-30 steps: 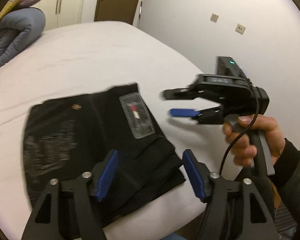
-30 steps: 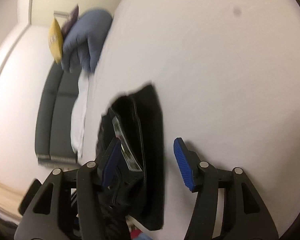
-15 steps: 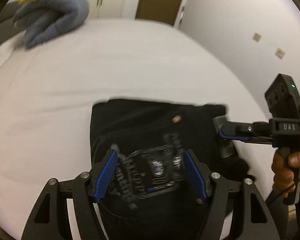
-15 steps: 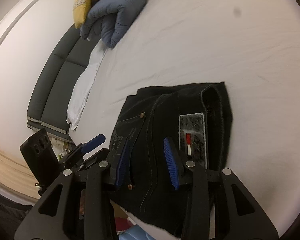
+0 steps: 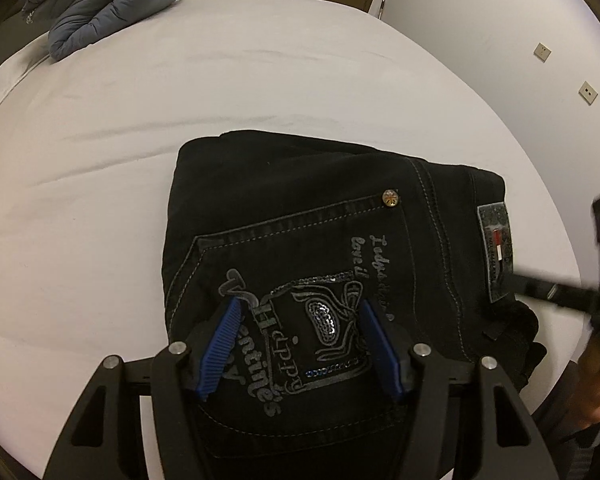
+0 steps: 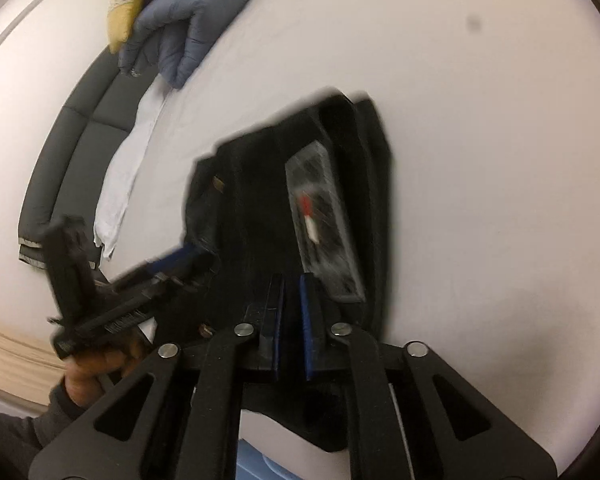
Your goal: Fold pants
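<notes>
Pants [image 5: 320,216]: black denim, matt, pale contrast stitching; back pocket carries grey print and glinting sequins. Brass-coloured metal rivet [image 5: 391,197] at the pocket corner. Waistband patch [image 5: 496,254]: glossy, leather-like. Bed sheet [image 5: 180,92]: white cloth, smooth, faint creases. Beyond the pants, quilted blue-grey duvet [image 5: 112,4], soft sheen. Left hand-held gripper [image 5: 300,354]: matt black plastic, ribbed blue rubbery pads, silver metal pins. Right hand-held gripper [image 6: 290,320]: same finish.

Folded pants [image 5: 324,240] lie on the bed [image 5: 180,100], duvet [image 5: 112,4] at its far end
</notes>
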Demonstrator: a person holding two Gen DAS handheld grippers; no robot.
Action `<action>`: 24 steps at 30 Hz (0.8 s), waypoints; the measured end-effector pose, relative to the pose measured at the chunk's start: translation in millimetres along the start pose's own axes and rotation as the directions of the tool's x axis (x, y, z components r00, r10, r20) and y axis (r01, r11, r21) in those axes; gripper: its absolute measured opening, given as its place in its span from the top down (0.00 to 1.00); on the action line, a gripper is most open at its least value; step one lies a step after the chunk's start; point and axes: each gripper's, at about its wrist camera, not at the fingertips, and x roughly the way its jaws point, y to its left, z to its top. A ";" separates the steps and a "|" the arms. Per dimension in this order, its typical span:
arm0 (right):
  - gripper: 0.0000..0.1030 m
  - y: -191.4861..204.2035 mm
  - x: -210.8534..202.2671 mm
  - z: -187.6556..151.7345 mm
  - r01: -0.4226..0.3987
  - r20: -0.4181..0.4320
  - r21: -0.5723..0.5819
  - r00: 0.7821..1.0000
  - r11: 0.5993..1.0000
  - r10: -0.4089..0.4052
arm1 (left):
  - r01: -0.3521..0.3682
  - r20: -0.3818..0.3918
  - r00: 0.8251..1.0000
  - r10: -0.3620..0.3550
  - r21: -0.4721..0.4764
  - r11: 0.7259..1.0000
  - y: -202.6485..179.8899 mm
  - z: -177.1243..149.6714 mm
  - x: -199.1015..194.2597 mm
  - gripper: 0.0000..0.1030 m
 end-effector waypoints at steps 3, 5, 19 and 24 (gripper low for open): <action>0.92 28.3 -0.6 25.2 -0.035 0.030 -0.062 0.999 0.997 0.037 | -0.003 -0.002 1.000 0.003 0.001 1.000 -1.4 0.1 0.6 0.38; 0.92 37.7 7.6 38.9 -0.026 0.032 -0.088 0.999 0.996 0.029 | -0.004 -0.002 1.000 0.004 0.001 1.000 -1.2 -0.1 0.5 0.38; 0.92 -10.1 14.6 -27.0 -0.004 0.069 0.011 0.998 1.000 0.003 | -0.009 0.037 0.999 0.008 0.031 0.999 -5.1 -26.3 -14.8 0.37; 0.90 34.2 -2.6 -62.7 -0.078 0.107 -0.081 0.990 0.994 0.087 | -0.051 0.055 0.997 0.048 0.055 0.997 -8.8 -56.3 -27.3 0.35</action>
